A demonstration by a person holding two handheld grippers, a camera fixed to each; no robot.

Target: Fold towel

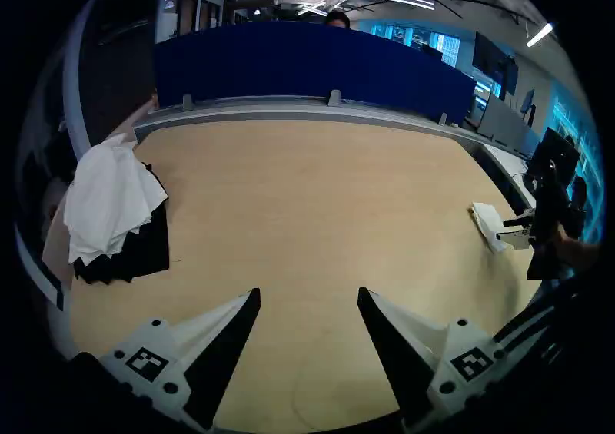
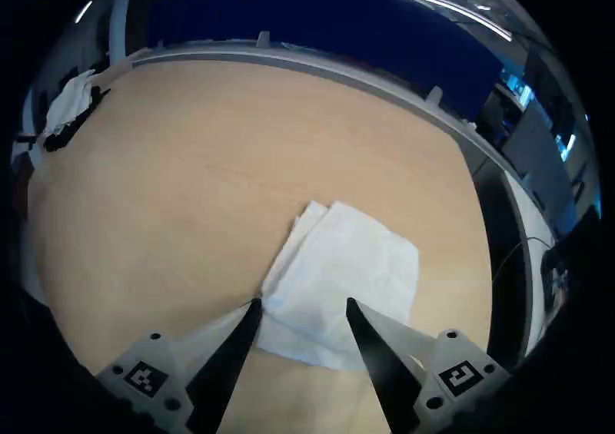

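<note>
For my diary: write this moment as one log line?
left gripper open, over table | right gripper open at folded towel | cloth pile aside

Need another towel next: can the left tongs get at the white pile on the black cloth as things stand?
Probably yes. The left tongs are open and hold nothing, and bare table lies between them and the white pile atop the black cloth.

Towel (image 2: 338, 280): soft white cloth, creased. Table (image 2: 192, 173): smooth matt light wood.
</note>
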